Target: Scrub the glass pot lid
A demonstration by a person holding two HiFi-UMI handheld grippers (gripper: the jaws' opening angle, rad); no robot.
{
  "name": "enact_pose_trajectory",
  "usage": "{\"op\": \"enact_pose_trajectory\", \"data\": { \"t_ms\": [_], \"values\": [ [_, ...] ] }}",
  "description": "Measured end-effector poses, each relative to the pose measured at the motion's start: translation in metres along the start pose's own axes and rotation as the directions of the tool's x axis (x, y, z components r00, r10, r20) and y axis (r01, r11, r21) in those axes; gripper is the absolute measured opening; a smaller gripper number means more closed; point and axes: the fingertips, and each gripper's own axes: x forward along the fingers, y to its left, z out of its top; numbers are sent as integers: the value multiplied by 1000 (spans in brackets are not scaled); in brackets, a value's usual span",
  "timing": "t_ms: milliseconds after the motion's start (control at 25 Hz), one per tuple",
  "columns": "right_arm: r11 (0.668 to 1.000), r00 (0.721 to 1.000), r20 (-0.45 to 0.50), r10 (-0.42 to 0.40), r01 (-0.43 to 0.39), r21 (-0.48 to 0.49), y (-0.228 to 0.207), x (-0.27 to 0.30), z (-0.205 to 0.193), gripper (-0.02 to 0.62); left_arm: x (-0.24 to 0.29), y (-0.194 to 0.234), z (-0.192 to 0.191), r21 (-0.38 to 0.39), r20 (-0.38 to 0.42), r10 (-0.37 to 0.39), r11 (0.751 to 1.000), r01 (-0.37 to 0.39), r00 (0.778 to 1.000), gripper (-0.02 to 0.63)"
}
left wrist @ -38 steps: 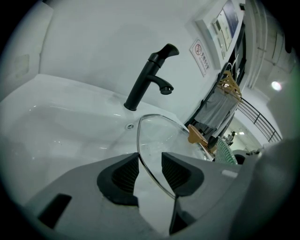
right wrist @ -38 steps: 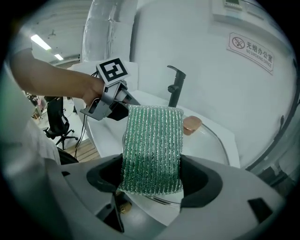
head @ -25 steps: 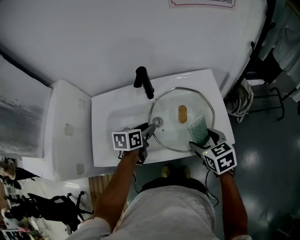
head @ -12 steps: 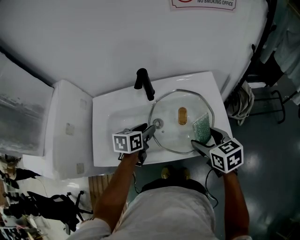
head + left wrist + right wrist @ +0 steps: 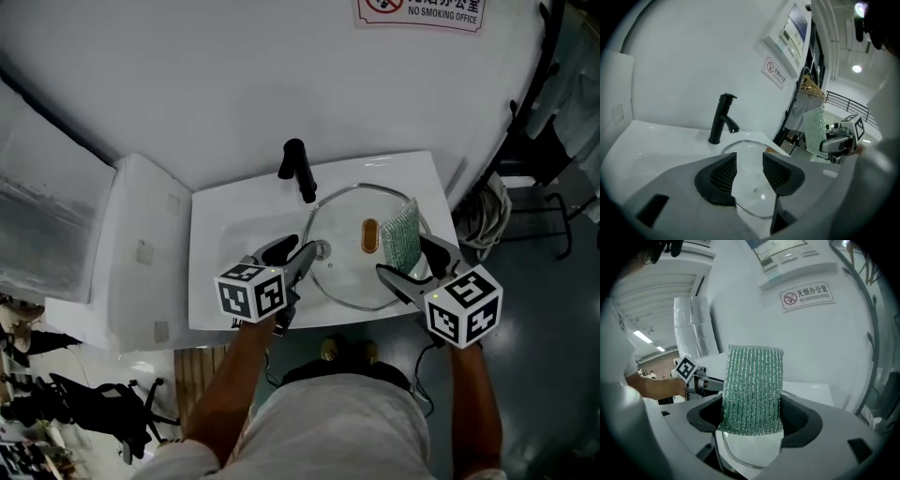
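Observation:
The round glass pot lid [image 5: 345, 272] lies in the white sink [image 5: 211, 281], its amber knob [image 5: 369, 236] facing up. My left gripper [image 5: 298, 251] hovers over the lid's left rim. Its jaws have just been opening and grip nothing; in the left gripper view the lid [image 5: 751, 190] shows below my left gripper [image 5: 749, 160]. My right gripper [image 5: 414, 264] is shut on a green mesh sponge [image 5: 400, 241], held upright over the lid's right side. The sponge [image 5: 753, 385] fills the right gripper view, with the lid's rim [image 5: 747, 453] below it.
A black faucet [image 5: 300, 171] stands at the sink's back edge, just behind the lid. A white cistern [image 5: 131, 253] adjoins the sink on the left. A dark frame with white cloth [image 5: 483, 202] stands right of the sink, by the white wall.
Both grippers have risen above the sink. The sponge has lifted off the lid's right edge and now stands higher over it. The left jaws stand slightly wider.

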Motion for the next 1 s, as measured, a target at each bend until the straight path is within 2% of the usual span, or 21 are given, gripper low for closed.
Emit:
{"op": "enact_pose_trajectory", "data": {
  "t_ms": [200, 400, 640, 1000],
  "values": [
    [999, 997, 70, 29, -28, -23, 12, -2, 33, 348, -13, -37, 37, 72, 106, -78, 995, 71, 991, 176],
    [997, 984, 162, 69, -62, -48, 27, -7, 65, 348, -30, -73, 71, 185, 216, -145, 977, 106, 966, 144],
    [994, 955, 281, 95, -76, -77, 42, -16, 94, 348, -49, -101, 97, 310, 321, -201, 946, 97, 926, 58],
    [991, 911, 397, 112, -73, -112, 56, -32, 117, 348, -68, -127, 115, 387, 412, -242, 919, 72, 879, 17]
  ]
}}
